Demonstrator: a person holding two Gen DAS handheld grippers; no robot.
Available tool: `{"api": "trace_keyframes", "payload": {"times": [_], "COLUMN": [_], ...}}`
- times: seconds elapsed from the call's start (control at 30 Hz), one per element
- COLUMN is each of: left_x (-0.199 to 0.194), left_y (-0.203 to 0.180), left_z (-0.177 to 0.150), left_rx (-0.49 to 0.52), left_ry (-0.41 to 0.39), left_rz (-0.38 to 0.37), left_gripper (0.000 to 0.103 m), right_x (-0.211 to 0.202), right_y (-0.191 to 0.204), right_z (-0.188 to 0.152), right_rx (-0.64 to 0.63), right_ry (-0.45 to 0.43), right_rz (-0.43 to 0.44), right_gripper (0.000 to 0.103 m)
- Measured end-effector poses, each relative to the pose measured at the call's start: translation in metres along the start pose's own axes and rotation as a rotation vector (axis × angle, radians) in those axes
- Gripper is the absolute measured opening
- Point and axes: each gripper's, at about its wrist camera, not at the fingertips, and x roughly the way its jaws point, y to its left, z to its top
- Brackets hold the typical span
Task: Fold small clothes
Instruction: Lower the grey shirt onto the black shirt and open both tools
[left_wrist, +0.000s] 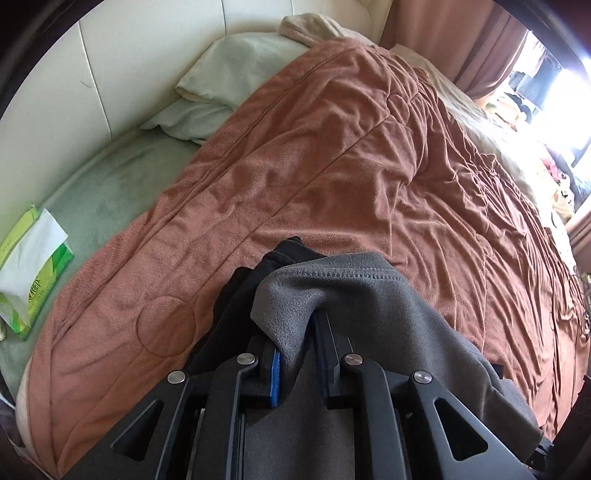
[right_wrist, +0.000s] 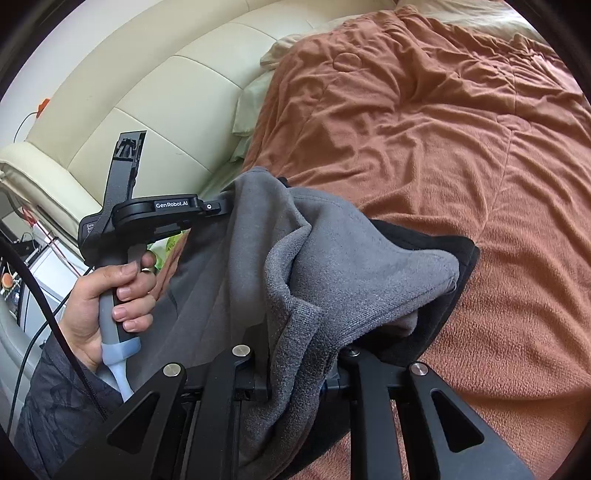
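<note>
A small grey fleece garment (left_wrist: 351, 295) with a black side hangs bunched between both grippers, just above the brown blanket (left_wrist: 332, 166). In the left wrist view my left gripper (left_wrist: 295, 328) has a fold of the grey fleece filling the gap between its blue pads, and the cloth drapes over the fingertips. In the right wrist view my right gripper (right_wrist: 301, 354) is shut on another bunch of the garment (right_wrist: 332, 266), its fingertips hidden under the fabric. The left gripper (right_wrist: 225, 208) shows at the left there, held by a hand (right_wrist: 110, 295), its fingers buried in the cloth.
The brown blanket (right_wrist: 443, 129) covers most of the bed. A pale green pillow (left_wrist: 236, 66) lies by the cream padded headboard (left_wrist: 110, 74). A green tissue pack (left_wrist: 33, 266) sits on the green sheet at the left. Curtains (left_wrist: 461, 37) and a bright window are beyond.
</note>
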Motion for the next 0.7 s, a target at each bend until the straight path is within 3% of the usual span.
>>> {"api": "trace_keyframes", "payload": {"times": [0.13,0.3,0.33,0.4,0.43,0.47,0.7], "left_x": [-0.002,-0.012,-0.012,-0.013,-0.012,-0.013,-0.033], "left_y": [-0.004,-0.014,-0.017,-0.019,-0.020,-0.020,-0.012], "left_z": [0.010,0.015,0.015,0.014,0.013,0.013,0.015], "left_rx": [0.008,0.070,0.092,0.119,0.131,0.141,0.104], "left_ry": [-0.004,-0.041,-0.042,-0.036,-0.030,-0.028,-0.072], "left_rz": [0.015,0.037,0.064,0.109,0.124,0.135,0.140], "left_gripper": [0.019,0.021,0.027,0.050,0.072,0.083,0.083], "right_x": [0.004,-0.010,-0.015,-0.021,-0.023,-0.025,-0.039], "right_y": [-0.018,-0.017,-0.015,-0.012,-0.013,-0.016,-0.056], "right_z": [0.009,0.016,0.012,0.006,0.003,0.001,0.001], "right_rx": [0.059,-0.027,-0.049,-0.084,-0.091,-0.092,0.072], "right_ry": [0.022,-0.041,-0.063,-0.086,-0.092,-0.099,-0.109], "right_rz": [0.071,0.046,0.035,0.009,0.007,0.007,0.046], "right_gripper": [0.015,0.018,0.023,0.039,0.053,0.062,0.064]}}
